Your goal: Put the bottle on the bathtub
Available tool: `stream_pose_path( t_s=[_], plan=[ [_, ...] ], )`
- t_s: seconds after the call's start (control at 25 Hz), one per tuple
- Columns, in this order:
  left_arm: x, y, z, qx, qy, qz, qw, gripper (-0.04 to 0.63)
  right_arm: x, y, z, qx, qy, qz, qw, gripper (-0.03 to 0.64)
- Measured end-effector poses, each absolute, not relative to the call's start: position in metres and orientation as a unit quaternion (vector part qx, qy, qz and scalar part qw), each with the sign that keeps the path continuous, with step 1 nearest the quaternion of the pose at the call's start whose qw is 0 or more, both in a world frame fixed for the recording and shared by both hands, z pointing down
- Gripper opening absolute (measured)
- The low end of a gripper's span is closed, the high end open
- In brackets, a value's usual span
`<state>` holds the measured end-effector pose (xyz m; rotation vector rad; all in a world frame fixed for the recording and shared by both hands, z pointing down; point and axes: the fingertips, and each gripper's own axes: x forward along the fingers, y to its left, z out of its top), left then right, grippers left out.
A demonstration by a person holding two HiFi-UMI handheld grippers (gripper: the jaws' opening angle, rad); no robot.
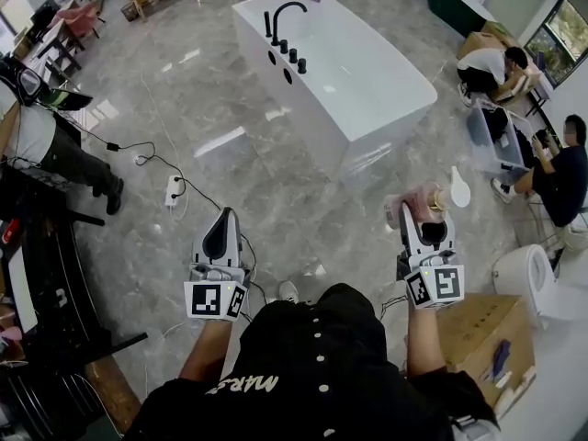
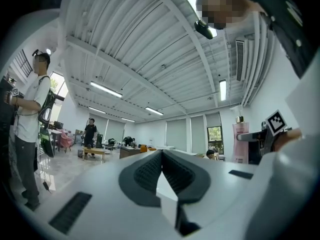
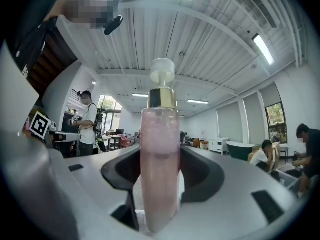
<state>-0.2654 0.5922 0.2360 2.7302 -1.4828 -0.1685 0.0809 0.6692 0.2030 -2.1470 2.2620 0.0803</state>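
Nearest is the person's black shirt (image 1: 312,375), and both forearms reach out from it over the grey marble floor (image 1: 230,154). On the left, the left tongs (image 1: 223,220) are pressed together, their ribbed pads meeting with nothing between them. On the right, the right tongs (image 1: 423,217) pinch a pink pump bottle (image 1: 418,200) by its lower body. In the right gripper view the jaws sit against both sides of the bottle, and its gold collar and white pump head stand clear beyond the jaw tips. The bottle is in the air over the floor, on the near right side of the white bathtub (image 1: 367,67) and not touching it. The tub stands at the far middle, with a black faucet (image 1: 283,16) on its far left rim. A cardboard box (image 1: 478,329) sits at the near right beside the right arm. A power strip (image 1: 173,189) lies on the floor to the left.
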Motion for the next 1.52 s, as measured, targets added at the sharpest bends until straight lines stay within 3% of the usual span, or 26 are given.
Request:
stream_pose_path(
  t_s=[0.4,1.52],
  plan=[
    [-0.271,0.547,0.250,0.871,-0.489,-0.038,0.023,0.009,0.078,0.617,0.221,-0.682,0.731,0.010,0.011,0.222],
    [-0.154,0.384,0.244,0.836,-0.547,-0.021,0.029,0.009,0.192,0.406,0.241,-0.627,0.779,0.005,0.016,0.222]
  ],
)
